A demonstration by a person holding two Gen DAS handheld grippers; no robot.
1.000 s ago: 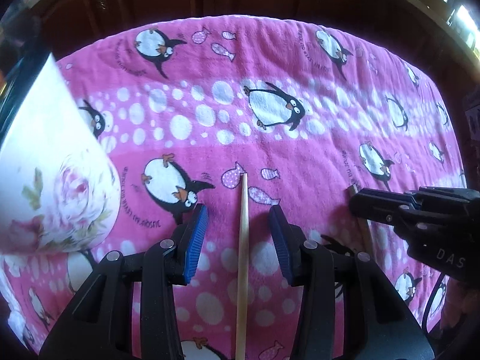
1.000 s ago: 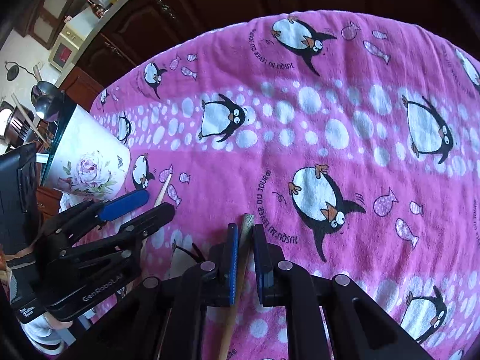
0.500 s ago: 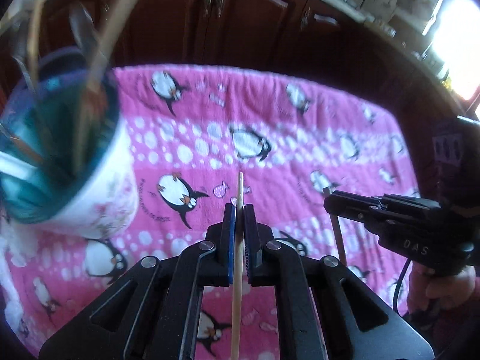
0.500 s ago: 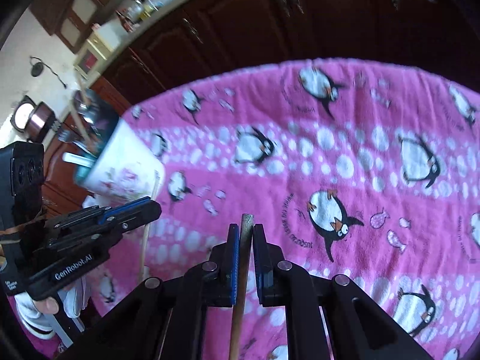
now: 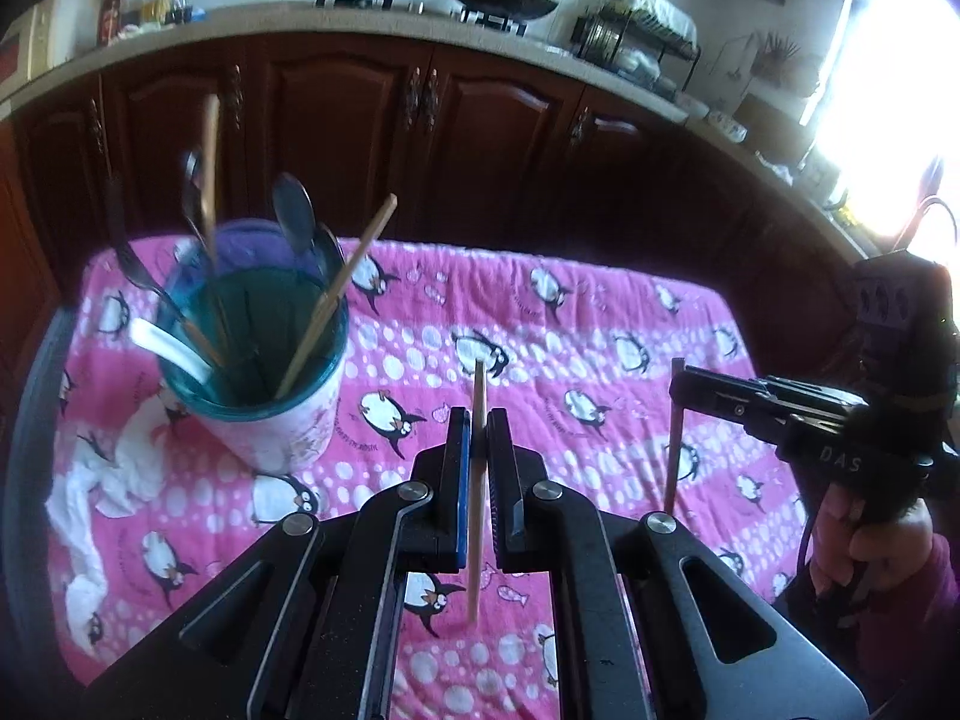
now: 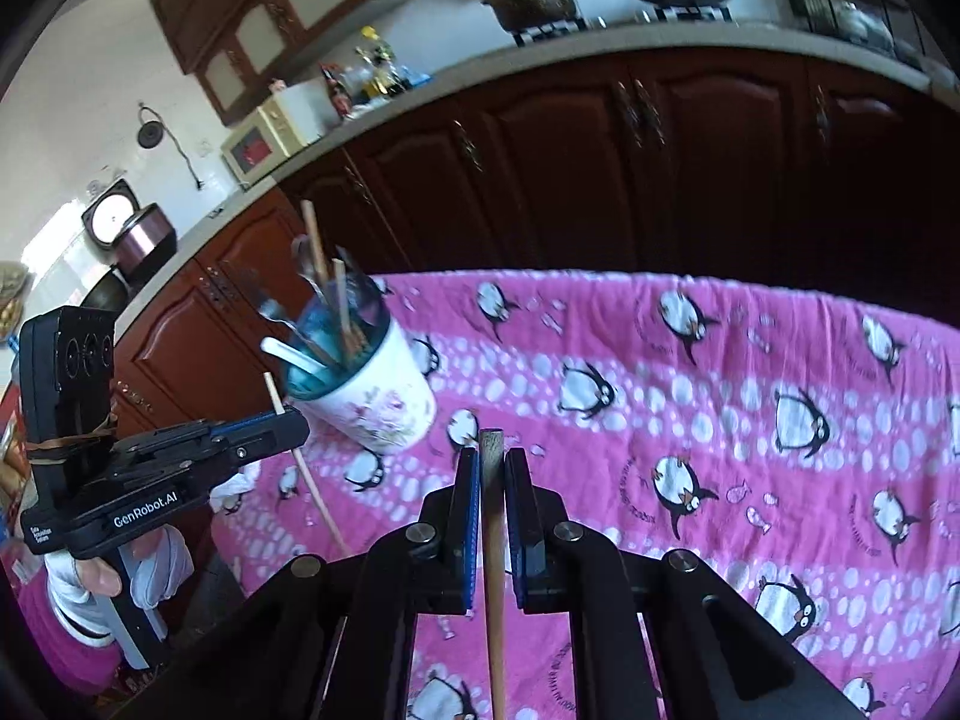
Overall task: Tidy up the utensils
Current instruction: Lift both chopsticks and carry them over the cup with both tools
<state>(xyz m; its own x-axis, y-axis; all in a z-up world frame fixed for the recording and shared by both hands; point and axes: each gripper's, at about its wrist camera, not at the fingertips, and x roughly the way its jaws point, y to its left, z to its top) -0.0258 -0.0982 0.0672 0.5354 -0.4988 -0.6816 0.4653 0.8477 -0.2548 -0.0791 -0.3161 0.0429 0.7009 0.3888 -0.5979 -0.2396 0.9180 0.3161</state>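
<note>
Left wrist view: table was covered by a pink penguin-print cloth, filling the middle of the frame. Dark wood cabinets ran behind it, with a countertop along the top edge carrying pots and a wok. Bright window glare sat upper right.

Floral cup with a teal inside stood left of centre, upright, holding spoons and chopsticks that leaned outward. A crumpled white tissue lay just beside it, lower left.

Left tongs were clenched on a pale chopstick, long axis roughly vertical in frame, upper tip pointing away from the camera, lower end hanging clear above the cloth.

Right tongs came in from the right edge, clamped on a darker chopstick, near vertical in frame.

Right wrist view: right tongs gripped the darker chopstick along the frame's centre line, blunt end up. Left tongs were at left, the pale chopstick tilted, upper end close to the cup.
</note>
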